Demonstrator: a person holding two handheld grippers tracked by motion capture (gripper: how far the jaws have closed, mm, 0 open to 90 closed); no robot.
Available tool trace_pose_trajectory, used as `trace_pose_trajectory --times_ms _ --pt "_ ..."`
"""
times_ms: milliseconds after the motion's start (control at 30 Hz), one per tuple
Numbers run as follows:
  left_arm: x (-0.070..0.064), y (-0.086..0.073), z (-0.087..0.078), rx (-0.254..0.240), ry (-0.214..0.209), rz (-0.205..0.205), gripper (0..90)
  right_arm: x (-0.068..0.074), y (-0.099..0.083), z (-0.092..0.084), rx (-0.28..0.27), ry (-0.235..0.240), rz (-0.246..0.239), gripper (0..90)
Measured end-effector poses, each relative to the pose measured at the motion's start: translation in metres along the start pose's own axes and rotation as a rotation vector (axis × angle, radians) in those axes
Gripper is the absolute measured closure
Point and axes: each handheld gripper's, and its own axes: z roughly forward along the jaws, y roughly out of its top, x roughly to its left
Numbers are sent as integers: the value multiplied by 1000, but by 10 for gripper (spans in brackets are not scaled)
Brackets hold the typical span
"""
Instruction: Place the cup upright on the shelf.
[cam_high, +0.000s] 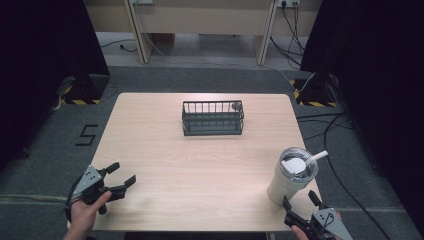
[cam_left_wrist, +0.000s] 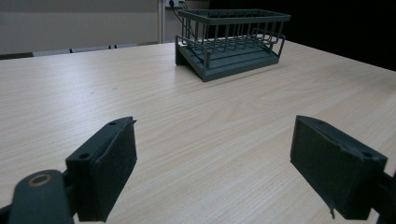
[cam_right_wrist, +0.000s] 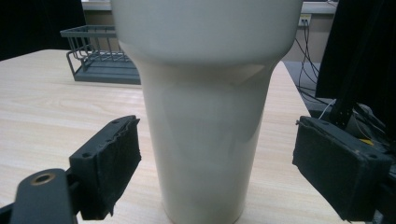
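Jaws of the right gripper (cam_right_wrist: 217, 172) stand released around the smooth, likely slippery tumbler (cam_right_wrist: 205, 116); grip its narrower base.

The right hand-held gripper (cam_high: 300, 200) is cut off by the lower right edge of the high view, so the hand behind it barely shows. In the right gripper view the tumbler (cam_right_wrist: 205, 107) runs past the top edge, hiding its lid and straw, and it covers the right end of the wire basket (cam_right_wrist: 100, 56) in the upper left. A small grey thing (cam_high: 235, 105) in the basket's far right corner is too small to identify.
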Motion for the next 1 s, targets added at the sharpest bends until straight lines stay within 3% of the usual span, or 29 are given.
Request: trace_pose_trajectory --times_ms 200,633,1000 --pt "0 0 0 -1 -1 1 141 -2 1 6 -10 -13 8 151" --pt "0 0 0 0 -1 0 141 3 4 28 0 30 7 150" --pt "0 0 0 1 -1 -2 141 5 7 44 4 18 2 94"
